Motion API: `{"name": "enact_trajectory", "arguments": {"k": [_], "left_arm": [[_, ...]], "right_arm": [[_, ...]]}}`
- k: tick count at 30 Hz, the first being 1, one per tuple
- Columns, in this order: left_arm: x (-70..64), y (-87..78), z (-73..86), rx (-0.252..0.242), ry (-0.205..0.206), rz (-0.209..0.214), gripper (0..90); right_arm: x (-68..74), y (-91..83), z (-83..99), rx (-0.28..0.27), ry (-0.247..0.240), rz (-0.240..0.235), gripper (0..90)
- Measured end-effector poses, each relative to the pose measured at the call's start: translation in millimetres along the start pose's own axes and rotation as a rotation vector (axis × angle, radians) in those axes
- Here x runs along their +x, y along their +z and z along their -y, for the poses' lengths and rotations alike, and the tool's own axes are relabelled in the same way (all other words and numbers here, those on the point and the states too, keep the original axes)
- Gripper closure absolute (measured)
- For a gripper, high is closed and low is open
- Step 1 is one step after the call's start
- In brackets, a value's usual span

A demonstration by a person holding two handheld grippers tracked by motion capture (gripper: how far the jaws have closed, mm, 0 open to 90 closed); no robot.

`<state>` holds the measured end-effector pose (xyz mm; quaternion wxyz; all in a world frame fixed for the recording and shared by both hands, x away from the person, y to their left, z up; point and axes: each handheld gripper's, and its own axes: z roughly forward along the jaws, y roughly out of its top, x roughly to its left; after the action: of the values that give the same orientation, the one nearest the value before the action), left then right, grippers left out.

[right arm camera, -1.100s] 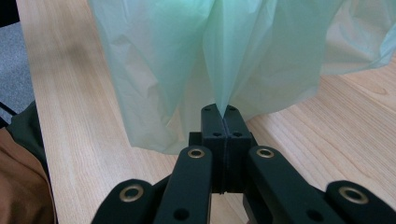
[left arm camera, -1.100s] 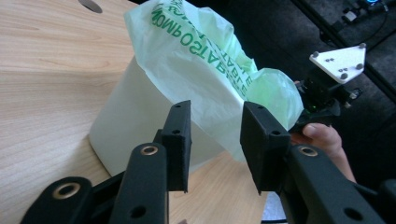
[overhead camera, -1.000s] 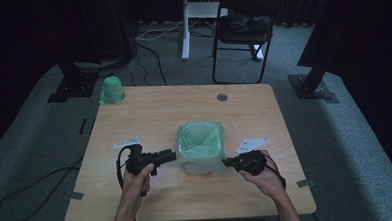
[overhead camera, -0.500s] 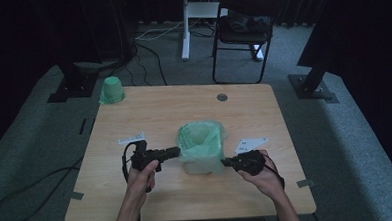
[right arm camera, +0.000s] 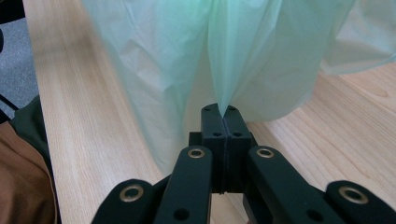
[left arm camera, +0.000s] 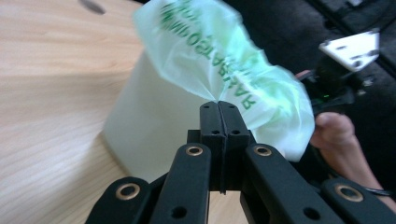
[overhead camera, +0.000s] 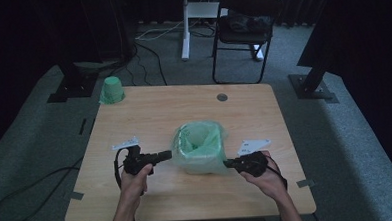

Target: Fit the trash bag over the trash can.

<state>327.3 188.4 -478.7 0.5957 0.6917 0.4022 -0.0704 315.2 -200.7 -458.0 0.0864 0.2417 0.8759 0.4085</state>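
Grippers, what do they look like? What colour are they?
Both are black. The left gripper and right gripper each have two flat black fingers on arms with brass-ringed holes. Each carries a pale three-cornered plate and trails a black cable.

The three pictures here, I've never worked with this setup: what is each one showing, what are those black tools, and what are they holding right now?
No robot here: a person holds a black two-jaw tool in each hand. The wide picture comes from a camera above the wooden table. There you see the left hand-held gripper and the right hand-held gripper on either side of a small white bin lined with a thin green bag. The other two pictures come from cameras riding on each tool, looking along its jaws. Both pairs of jaws are shut, each pinching a fold of the bag's plastic. A green cup stands upside down at the table's far left corner.
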Motion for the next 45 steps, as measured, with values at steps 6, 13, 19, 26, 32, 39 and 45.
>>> {"name": "enact_trajectory", "arguments": {"k": [6,13,19,26,32,39,45], "left_arm": [[8.5,0.2,3.1,0.026,-0.026,-0.068,90.0],[16.8,-0.2,3.5,0.019,-0.088,-0.125,90.0],[19.4,-3.4,1.4,-0.009,-0.109,-0.157,90.0],[16.7,-8.7,-1.3,-0.037,-0.085,-0.192,64.8],[13.8,-18.9,-4.1,-0.079,-0.059,-0.203,57.3],[12.3,-22.7,-7.0,-0.094,-0.035,-0.218,53.9],[12.1,-23.3,-7.0,-0.094,-0.033,-0.227,53.3]], "right_arm": [[-4.0,5.7,2.0,0.038,0.018,0.009,90.0],[-9.4,11.3,8.0,0.084,0.051,0.032,90.0],[-13.1,10.4,11.4,0.085,0.07,0.035,90.0],[-16.2,1.0,13.1,0.042,0.083,0.065,65.8],[-22.0,-21.8,15.4,-0.056,0.104,0.072,55.5],[-25.5,-43.9,12.4,-0.145,0.116,0.094,48.5],[-24.8,-59.8,8.8,-0.207,0.098,0.098,42.1]]}}
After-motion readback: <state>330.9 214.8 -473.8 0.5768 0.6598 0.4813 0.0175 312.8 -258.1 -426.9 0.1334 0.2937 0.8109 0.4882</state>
